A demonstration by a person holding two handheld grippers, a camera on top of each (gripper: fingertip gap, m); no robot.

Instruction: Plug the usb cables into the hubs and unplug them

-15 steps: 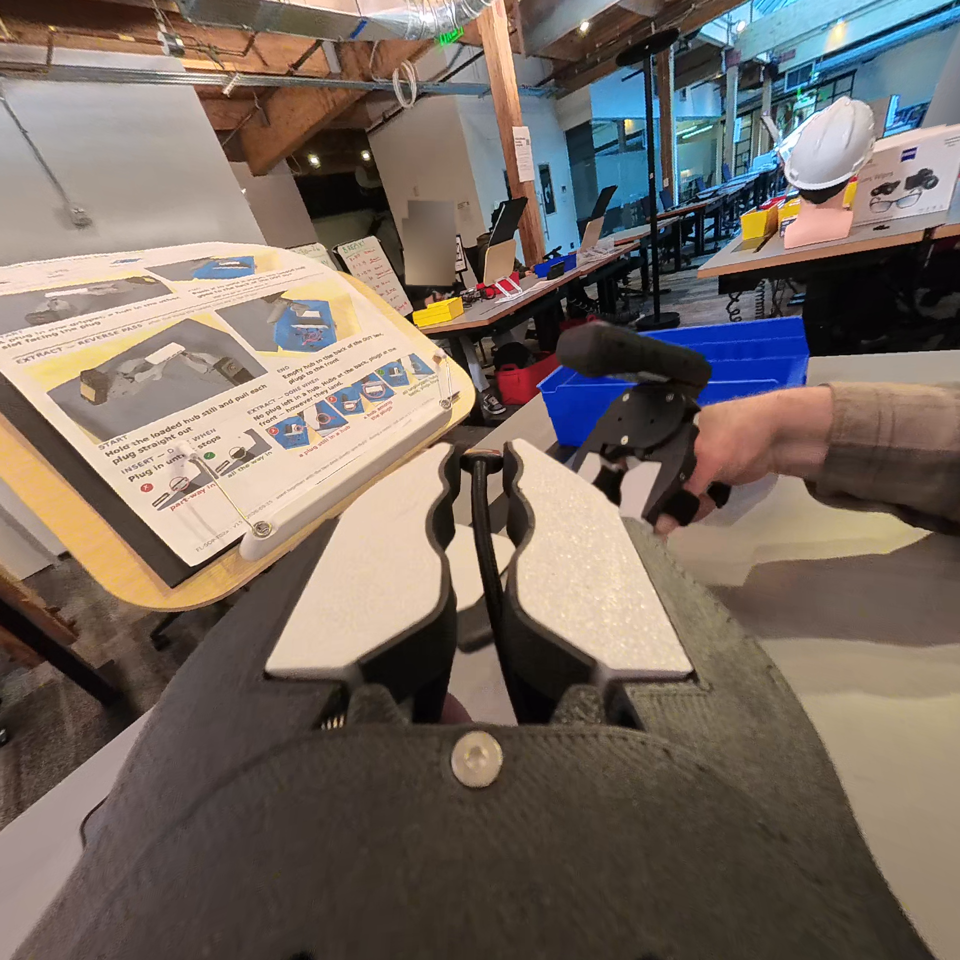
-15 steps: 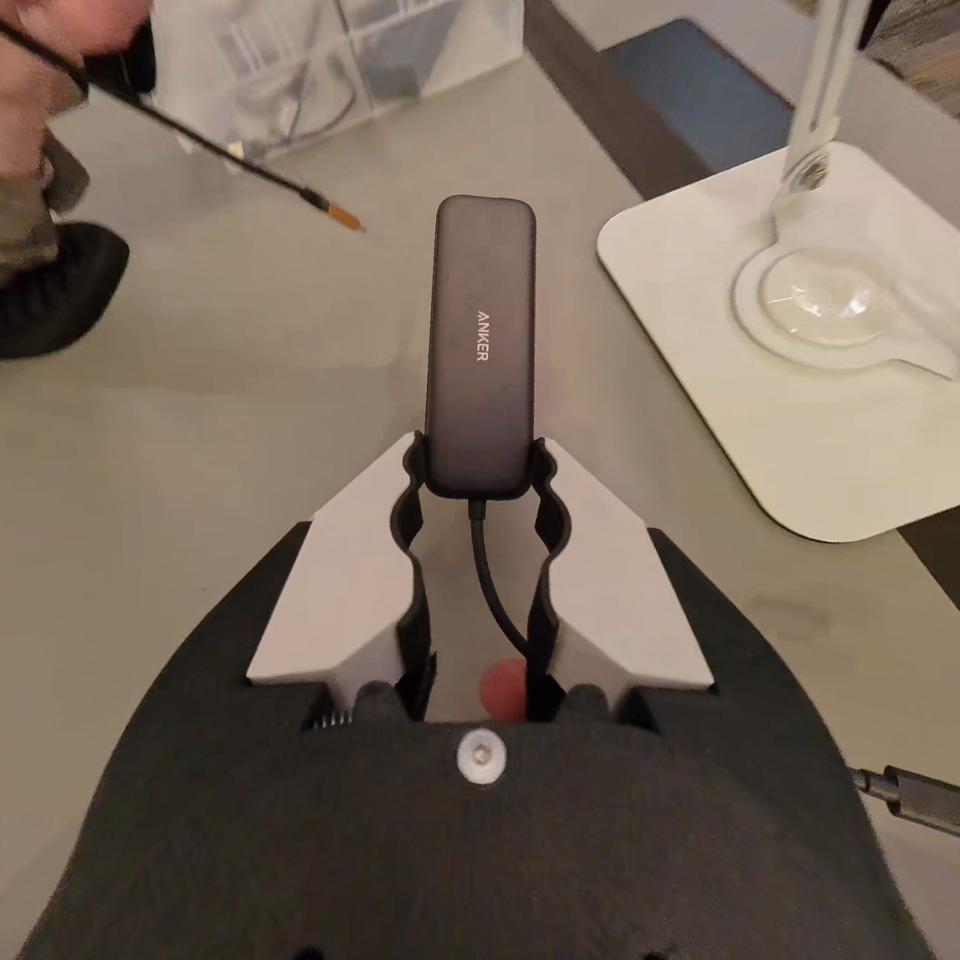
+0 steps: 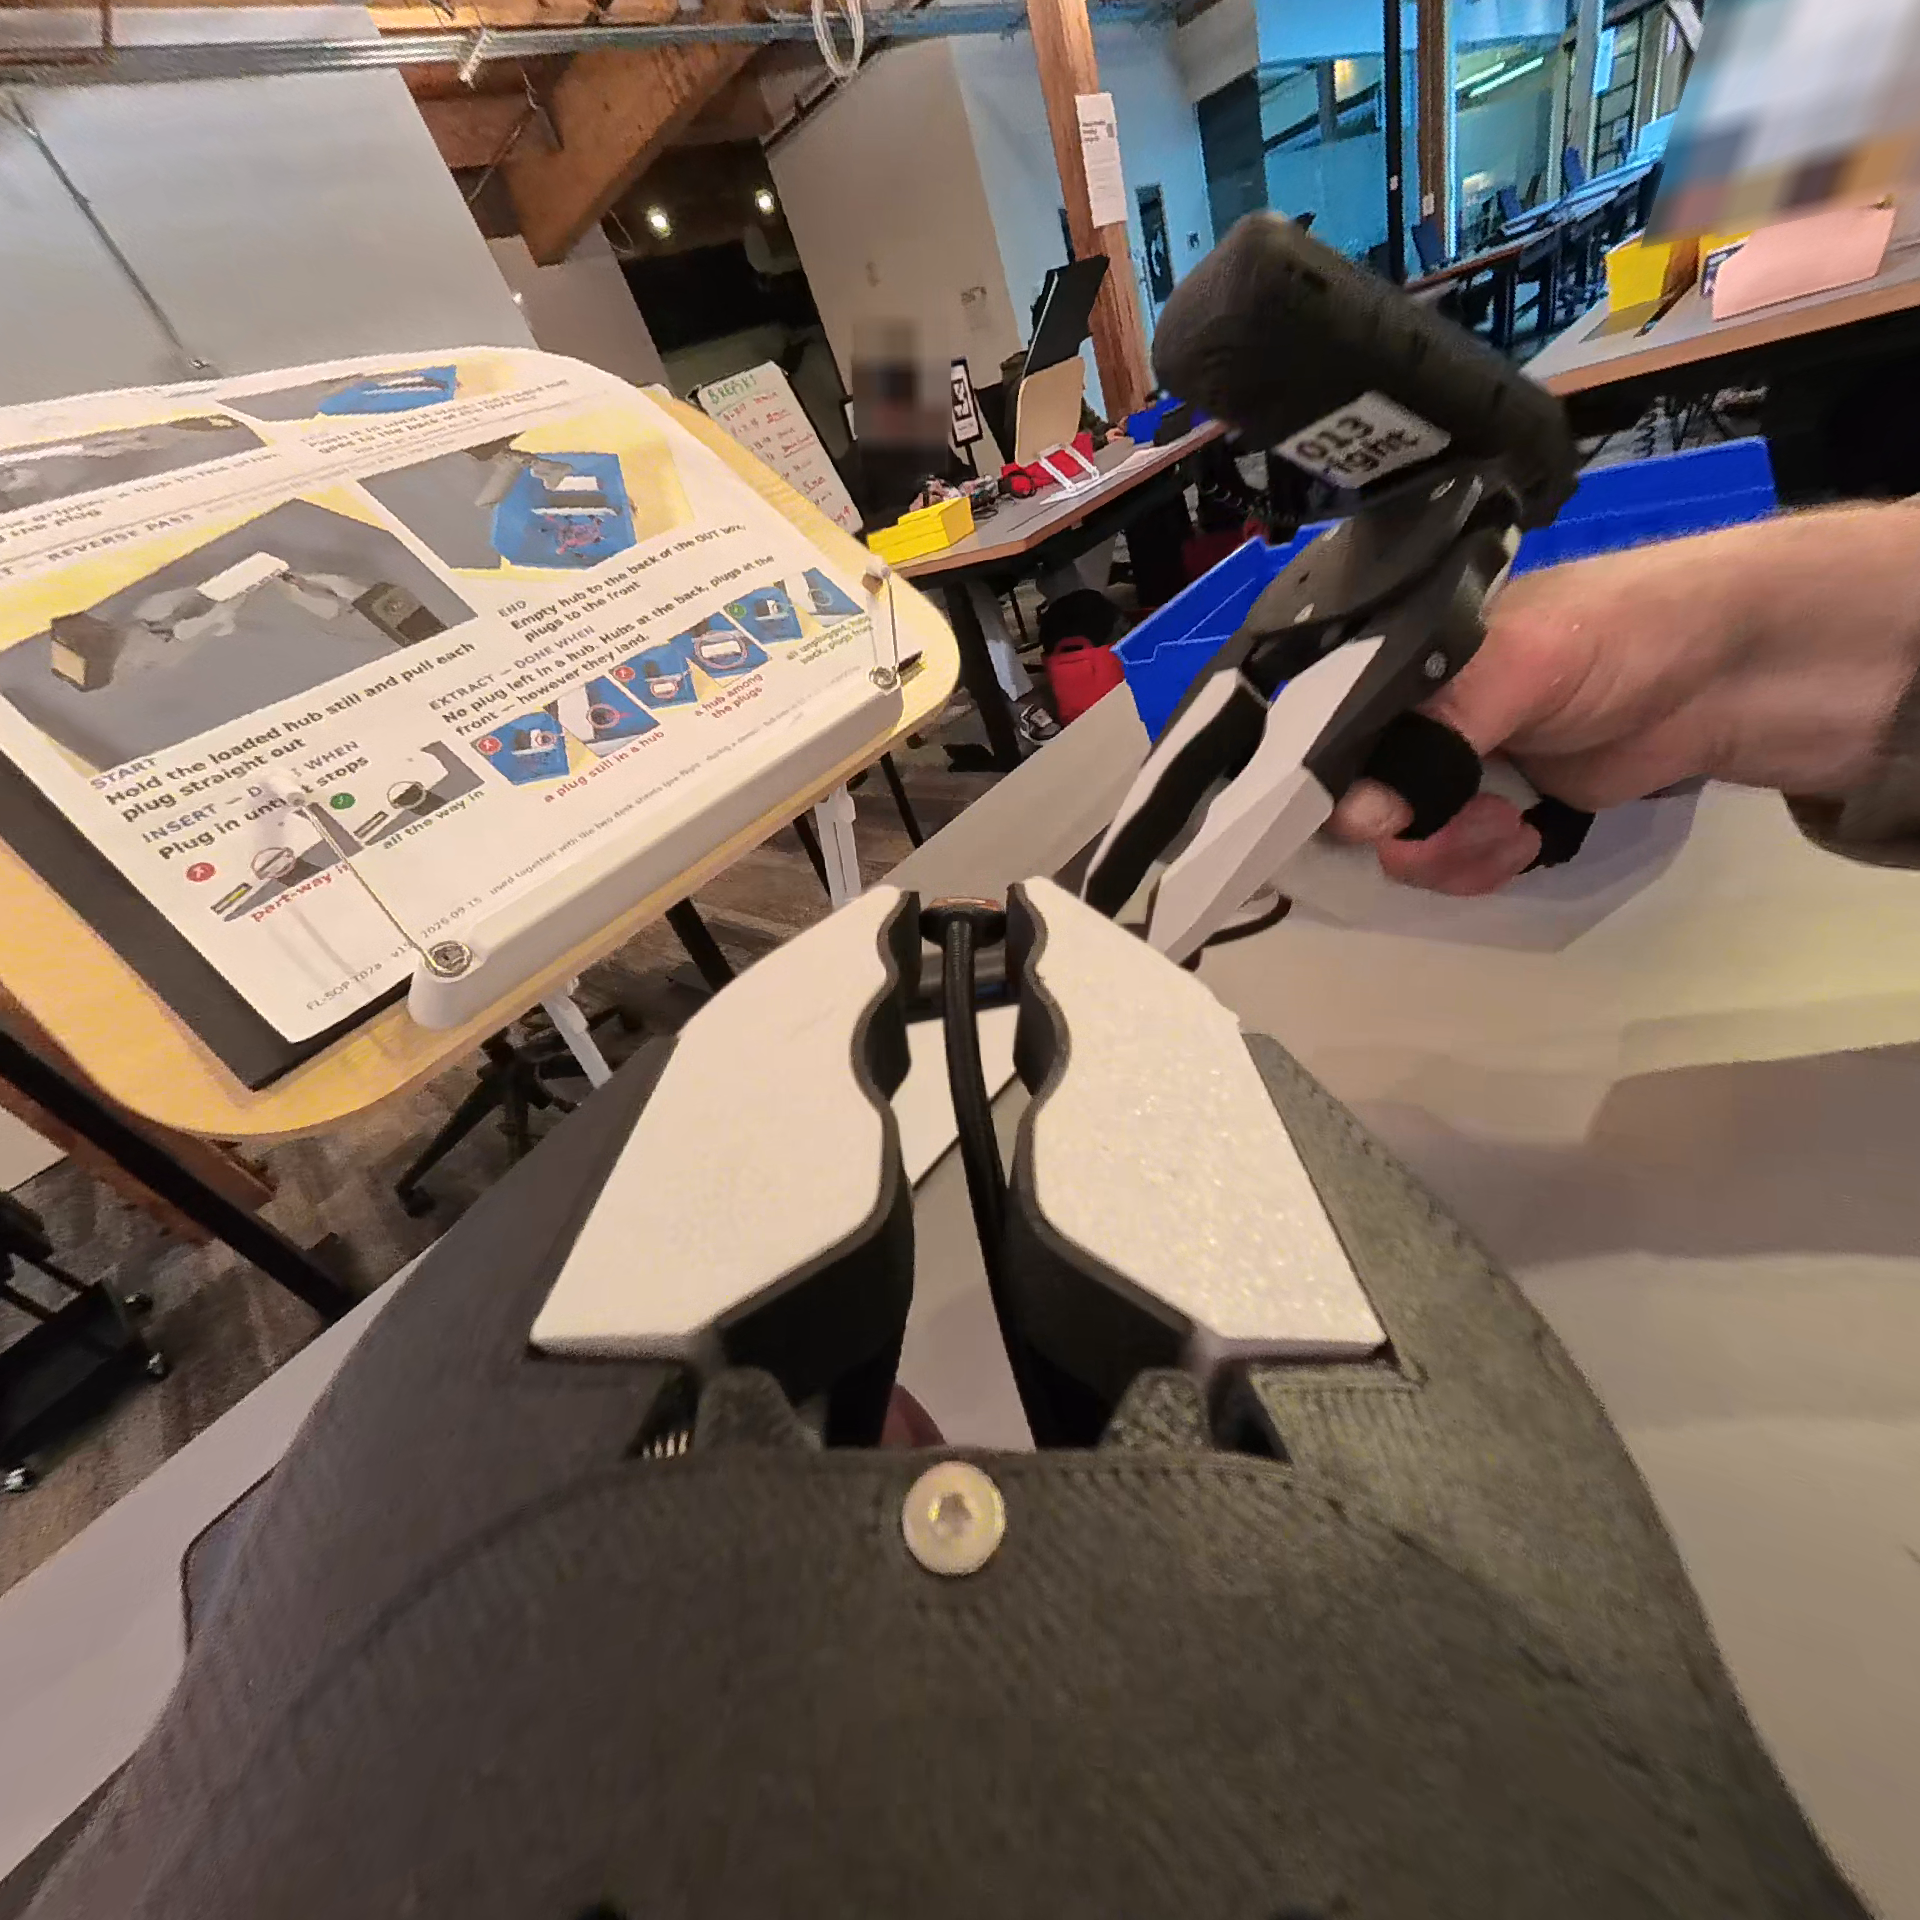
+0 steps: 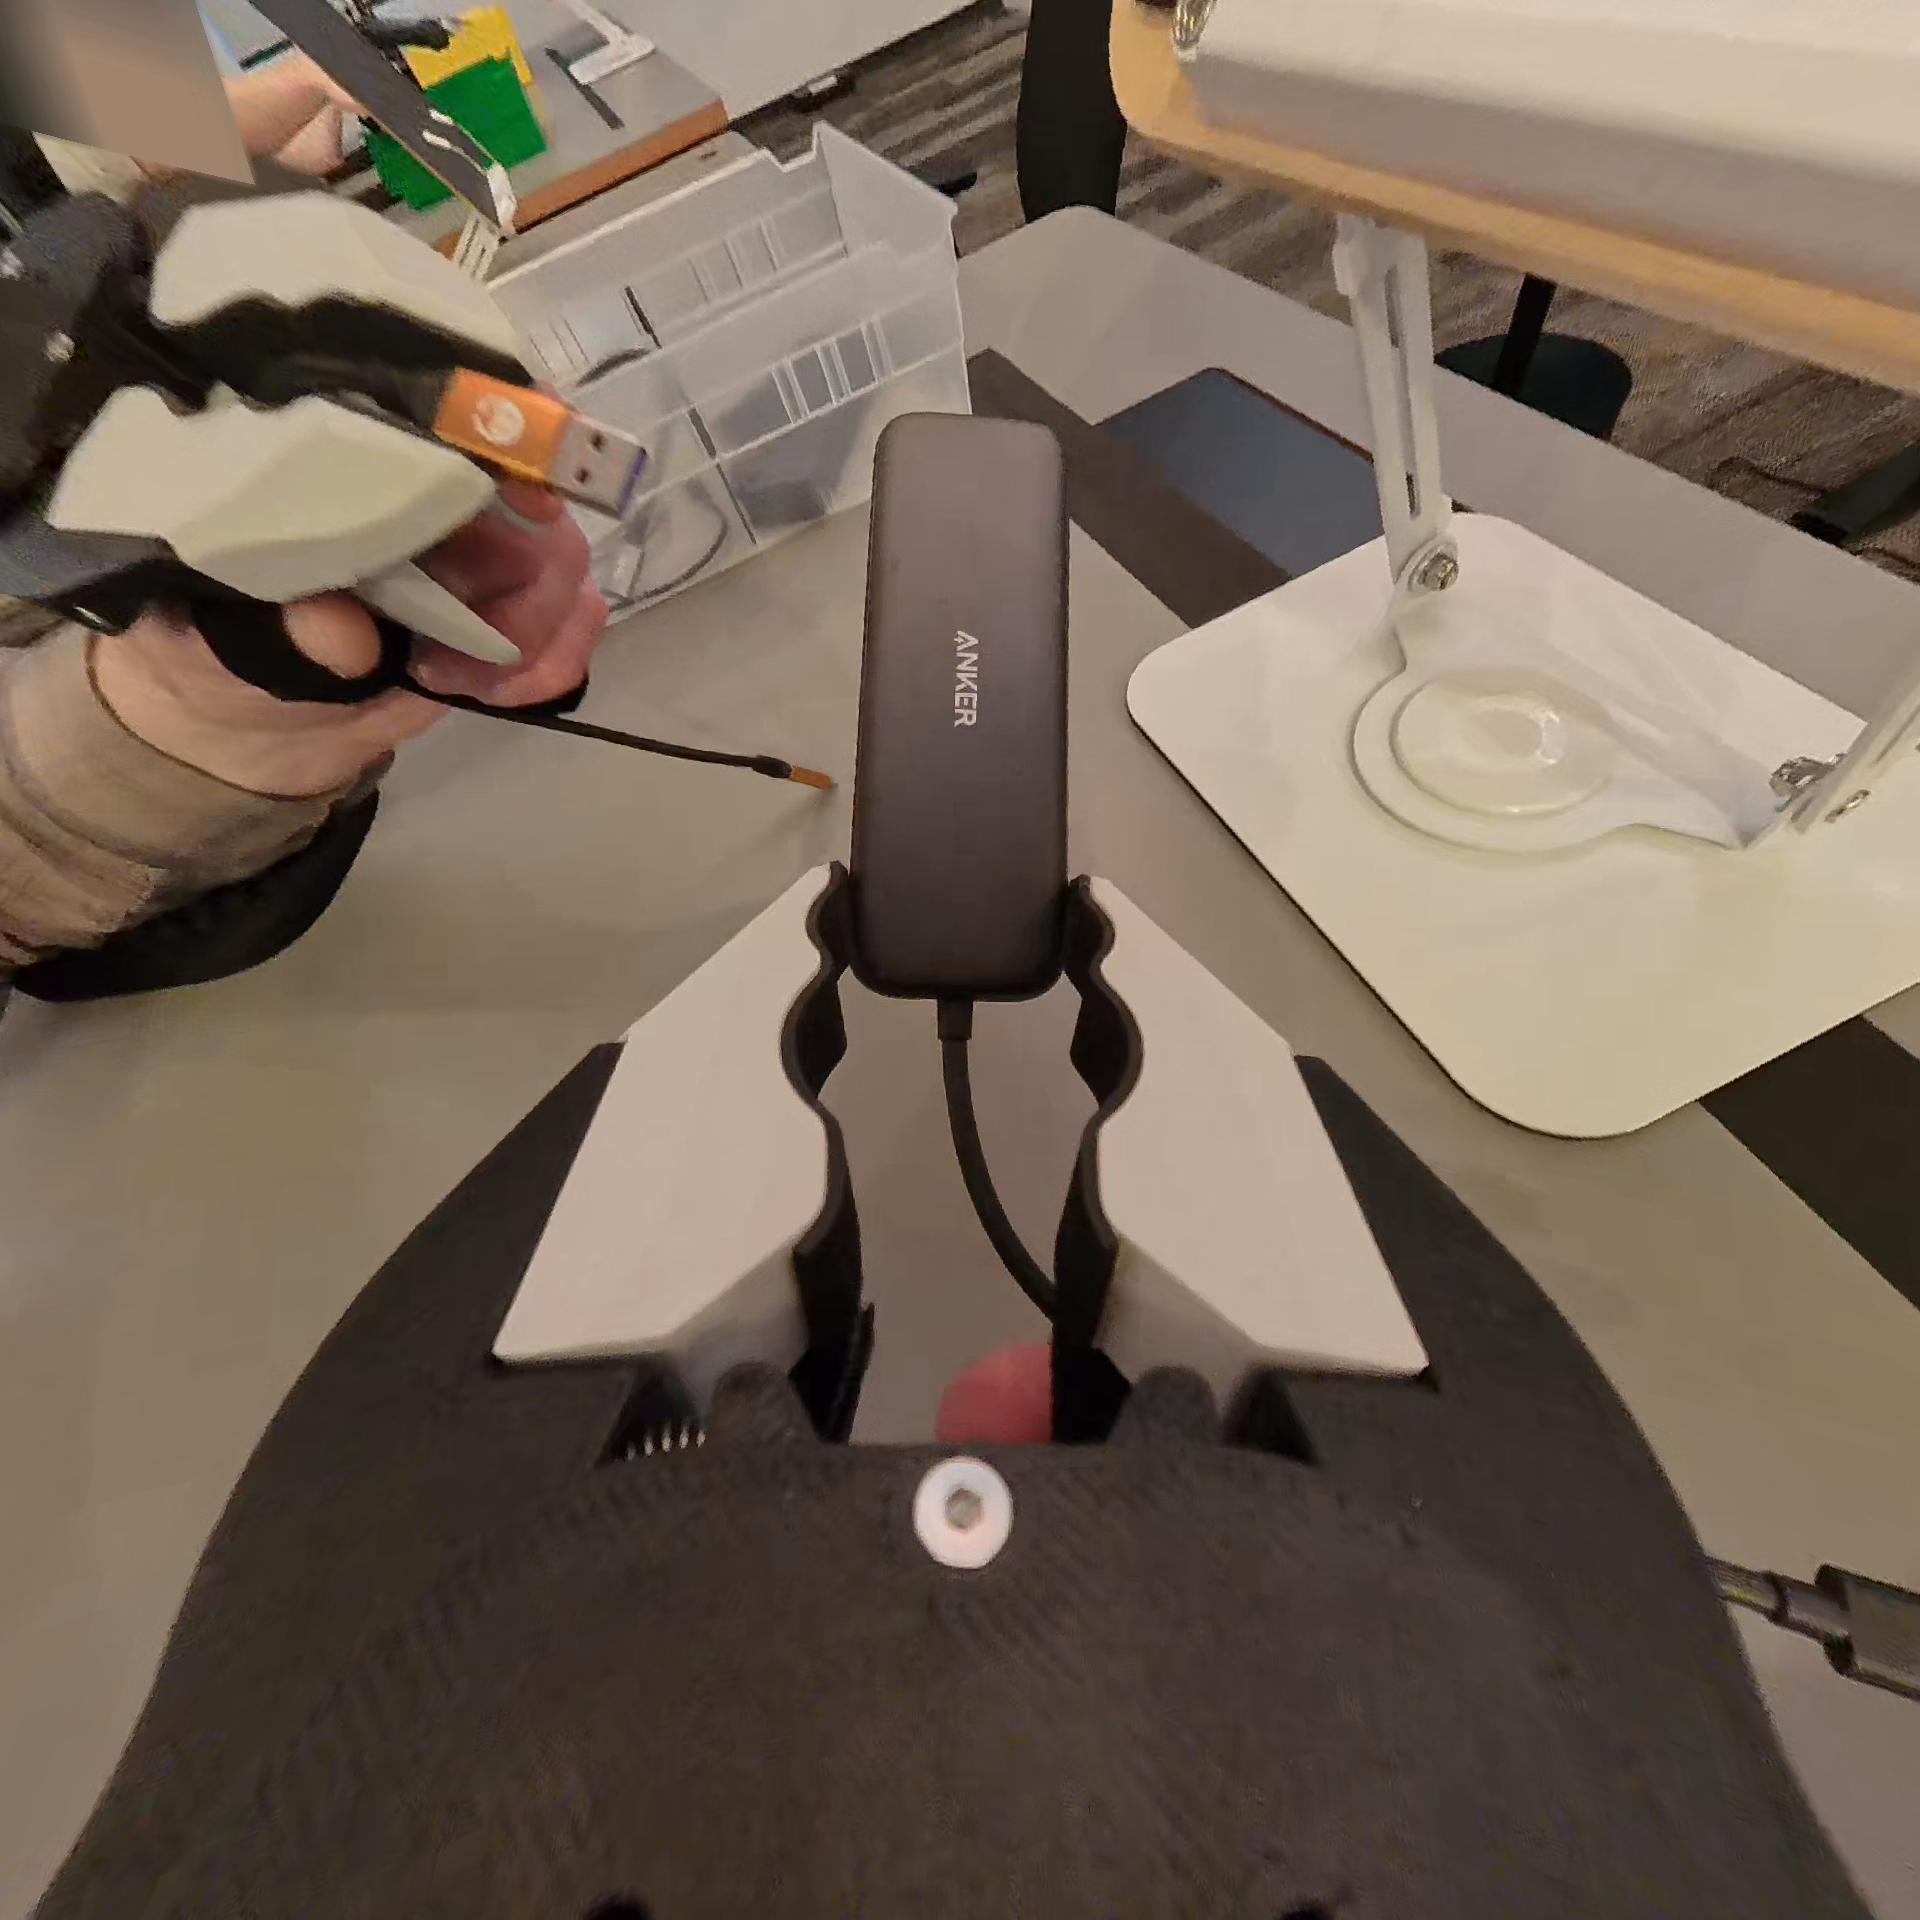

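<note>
left gripper (image 4: 488,457), upper left of frame, now raised beside slim dark grey usb hub (image 4: 961,707), pinching orange-sleeved usb plug (image 4: 540,442); right gripper (image 4: 961,935) clamps hub; insertion looks next.

Dark slim hub (image 4: 961,707) held above table, long axis pointing away, tail cord trailing back. Orange-shelled USB-A plug (image 4: 540,436) raised left of it, apart, black cable (image 3: 971,1049).

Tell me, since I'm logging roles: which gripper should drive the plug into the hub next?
Left. The left gripper grips the orange USB plug, metal tip free beside the hub; the right gripper just holds the hub.
</note>
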